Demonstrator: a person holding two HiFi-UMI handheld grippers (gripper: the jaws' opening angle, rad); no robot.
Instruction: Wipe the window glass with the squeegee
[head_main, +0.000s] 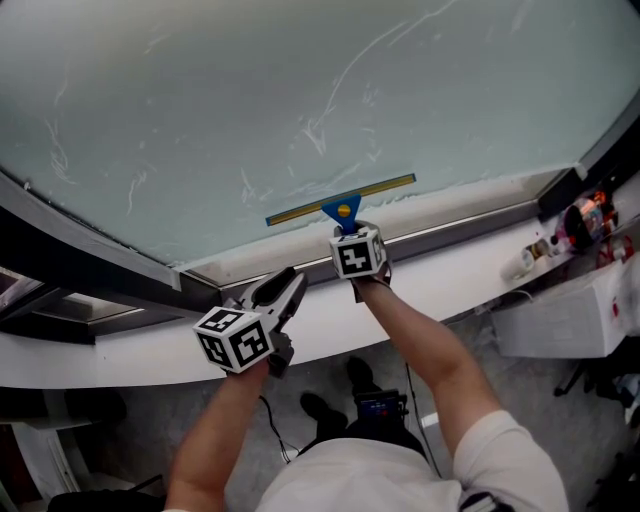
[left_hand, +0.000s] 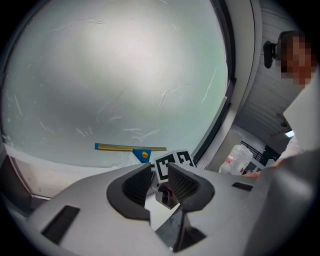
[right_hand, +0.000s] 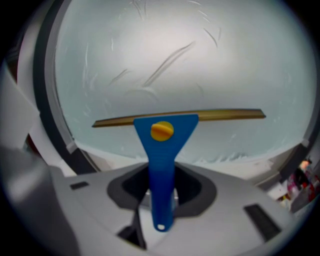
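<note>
A blue-handled squeegee (head_main: 343, 208) with a long brass blade lies against the lower part of the frosted window glass (head_main: 300, 90), close above the foamy bottom edge. My right gripper (head_main: 352, 236) is shut on its blue handle (right_hand: 161, 165), and the blade (right_hand: 180, 117) runs level across the glass. My left gripper (head_main: 283, 296) hangs lower left over the white sill, jaws apart with nothing between them. In the left gripper view the squeegee (left_hand: 131, 148) and the right gripper's marker cube (left_hand: 172, 162) show beyond the jaws.
A white sill (head_main: 440, 275) runs under the window, with a dark frame (head_main: 90, 255) at the left. Bottles and small items (head_main: 580, 225) stand at the far right of the sill. A person (left_hand: 300, 100) stands to the right in the left gripper view. Streaks mark the glass.
</note>
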